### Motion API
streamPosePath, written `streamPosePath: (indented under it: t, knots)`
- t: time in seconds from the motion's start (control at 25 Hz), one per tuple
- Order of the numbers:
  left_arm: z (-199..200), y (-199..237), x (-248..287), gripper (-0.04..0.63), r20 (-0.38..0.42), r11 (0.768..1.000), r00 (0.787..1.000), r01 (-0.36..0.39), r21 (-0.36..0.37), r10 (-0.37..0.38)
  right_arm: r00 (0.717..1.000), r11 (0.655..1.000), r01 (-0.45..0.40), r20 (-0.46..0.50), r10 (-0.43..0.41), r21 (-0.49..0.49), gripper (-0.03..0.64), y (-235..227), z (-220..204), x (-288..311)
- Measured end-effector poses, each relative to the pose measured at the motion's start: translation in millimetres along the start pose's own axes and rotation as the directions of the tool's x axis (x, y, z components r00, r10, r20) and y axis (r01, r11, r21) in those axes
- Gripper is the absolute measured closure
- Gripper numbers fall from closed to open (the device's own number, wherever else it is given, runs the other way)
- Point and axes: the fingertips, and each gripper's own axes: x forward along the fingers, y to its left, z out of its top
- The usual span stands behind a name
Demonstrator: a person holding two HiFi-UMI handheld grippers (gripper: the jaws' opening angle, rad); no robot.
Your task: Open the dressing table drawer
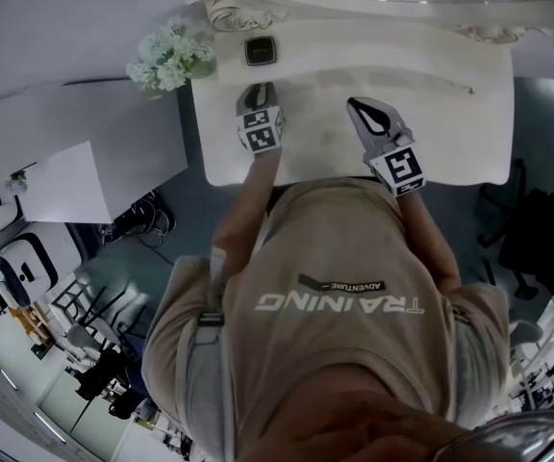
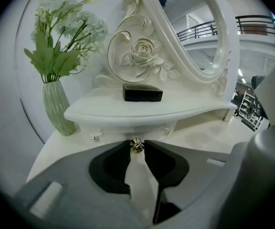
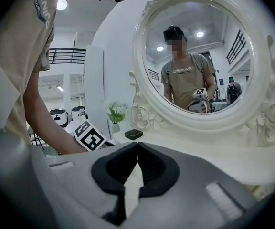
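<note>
dressing table drawer [image 2: 123, 129]: closed, below the raised shelf at the far side of the table top; small metal knob [image 2: 136, 147] on its front
left gripper [image 2: 137, 141]: released, jaws narrowly parted, knob between the tips
right gripper [image 3: 137, 145]: clenched, empty, near right

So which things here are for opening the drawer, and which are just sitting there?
For the job:
- drawer knob, between the jaw tips of the open left gripper
- dressing table

Just sitting there:
- vase of flowers
- black box
- mirror
- right gripper, shut and empty
</note>
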Motion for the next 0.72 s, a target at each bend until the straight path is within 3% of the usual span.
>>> streamPosePath:
  t: [0.72]
  knots:
    - [-29.1, -8.6, -31.4, 0.495, -0.048, 1.000, 0.999, 0.011, -0.019, -0.012, 1.000, 1.000, 0.008, 0.018, -0.009, 0.009, 0.614, 13.3, -0.6, -3.7]
